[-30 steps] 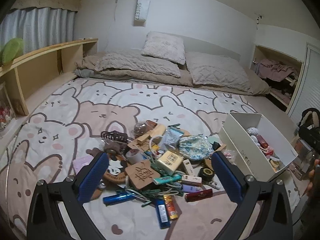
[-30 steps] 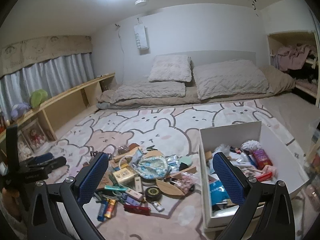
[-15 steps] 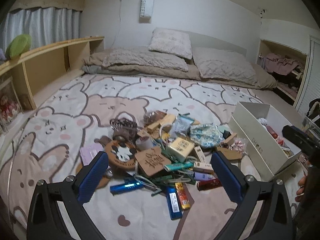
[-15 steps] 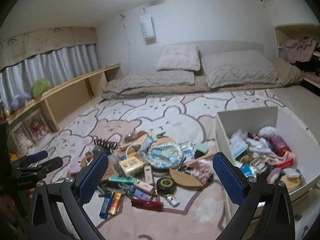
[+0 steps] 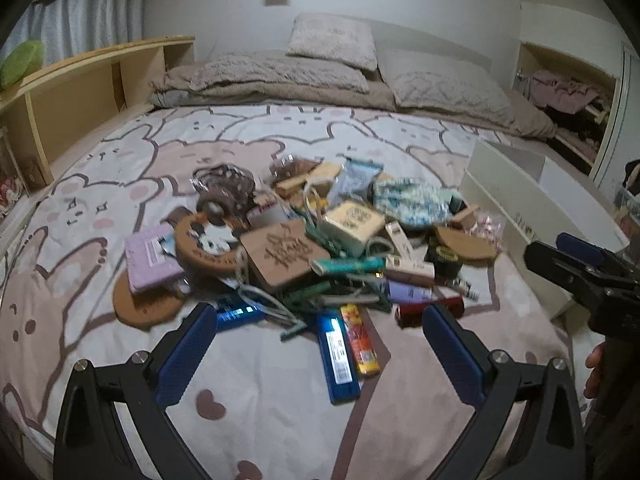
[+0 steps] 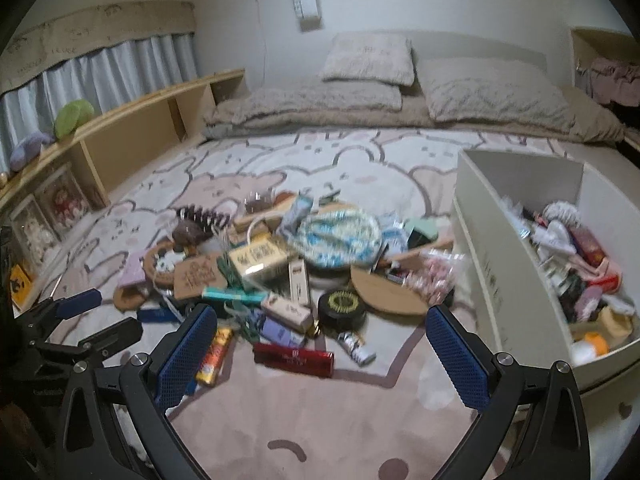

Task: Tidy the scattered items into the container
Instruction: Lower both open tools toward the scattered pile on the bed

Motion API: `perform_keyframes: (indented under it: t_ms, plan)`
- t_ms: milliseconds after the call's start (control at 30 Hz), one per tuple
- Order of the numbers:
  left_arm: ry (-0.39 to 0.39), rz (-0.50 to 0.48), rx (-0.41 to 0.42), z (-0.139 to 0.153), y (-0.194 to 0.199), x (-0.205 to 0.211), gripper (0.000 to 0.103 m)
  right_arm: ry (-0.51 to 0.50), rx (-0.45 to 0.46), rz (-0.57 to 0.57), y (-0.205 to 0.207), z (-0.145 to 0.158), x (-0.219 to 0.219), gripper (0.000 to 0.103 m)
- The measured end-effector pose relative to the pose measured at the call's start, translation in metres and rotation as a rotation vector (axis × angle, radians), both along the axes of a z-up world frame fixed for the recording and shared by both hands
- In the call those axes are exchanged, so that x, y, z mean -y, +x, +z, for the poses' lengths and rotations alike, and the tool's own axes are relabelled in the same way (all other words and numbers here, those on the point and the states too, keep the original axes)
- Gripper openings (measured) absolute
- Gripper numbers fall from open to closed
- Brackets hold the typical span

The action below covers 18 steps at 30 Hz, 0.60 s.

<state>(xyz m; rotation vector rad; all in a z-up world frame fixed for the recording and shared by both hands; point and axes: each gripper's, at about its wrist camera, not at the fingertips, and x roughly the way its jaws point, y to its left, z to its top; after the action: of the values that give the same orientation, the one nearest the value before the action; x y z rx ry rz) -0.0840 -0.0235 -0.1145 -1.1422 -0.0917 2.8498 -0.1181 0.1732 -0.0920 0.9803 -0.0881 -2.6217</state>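
Both jaws are spread wide and empty, left gripper (image 5: 316, 344) and right gripper (image 6: 320, 348) low in frame over the jumbled pile of small items (image 6: 288, 268) mid-picture, I'd guess for easy grabs toward the half-filled white box (image 6: 516, 264) at right.

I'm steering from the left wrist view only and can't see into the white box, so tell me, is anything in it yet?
Observer: Yes. In the right wrist view the white box already holds a jumble of items.
Operator: Is the right gripper carrying anything?
Observer: No. The right gripper is open and empty; its view frames the red case lying on the bedspread.
Operator: Any room left in the box?
Observer: Probably some; bare inner wall shows above the pile at the far end.
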Motion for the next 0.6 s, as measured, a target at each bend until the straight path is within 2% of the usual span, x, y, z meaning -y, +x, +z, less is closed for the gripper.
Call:
perform_keyframes:
  t_ms: [267,600]
  plan:
    - [-0.050,-0.034,0.056,-0.028,-0.001,-0.016,0.103,0.030,0.068,0.006,-0.004,-0.030,0.005,0.103]
    - [-0.082,-0.007,0.135,-0.060,-0.005,-0.015,0.103,0.076,0.132,-0.013,-0.008,-0.067,0.003,0.103]
